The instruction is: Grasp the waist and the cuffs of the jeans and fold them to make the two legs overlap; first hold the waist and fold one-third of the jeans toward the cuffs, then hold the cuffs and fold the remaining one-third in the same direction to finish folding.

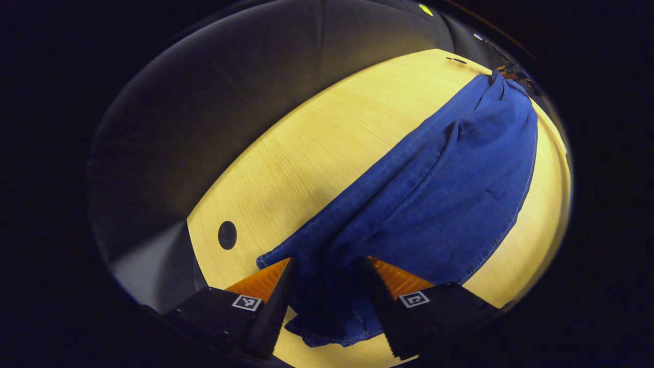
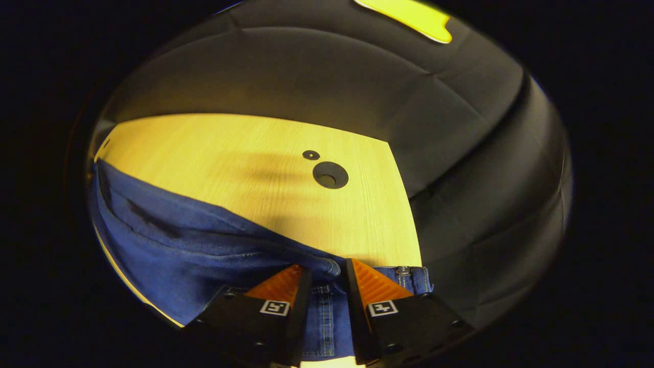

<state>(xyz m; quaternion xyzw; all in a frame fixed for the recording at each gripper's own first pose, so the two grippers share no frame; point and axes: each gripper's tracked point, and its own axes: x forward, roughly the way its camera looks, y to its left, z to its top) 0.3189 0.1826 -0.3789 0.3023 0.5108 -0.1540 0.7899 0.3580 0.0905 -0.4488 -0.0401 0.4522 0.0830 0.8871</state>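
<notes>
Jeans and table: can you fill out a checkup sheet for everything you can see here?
Surface: pale wooden table, with a round dark hole.
Job's things: blue jeans draped across the table; the cuff end sits between the left gripper's fingers, the waist end between the right gripper's.
Clutter: nothing seen.
Grippers: left shut on the cuff end; right shut on the waistband.
Cables: nothing seen.
Surroundings: black cloth wall behind the table.

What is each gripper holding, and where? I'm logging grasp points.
Both hold the jeans: the left gripper pinches the cuff end, the right gripper the waistband.
</notes>
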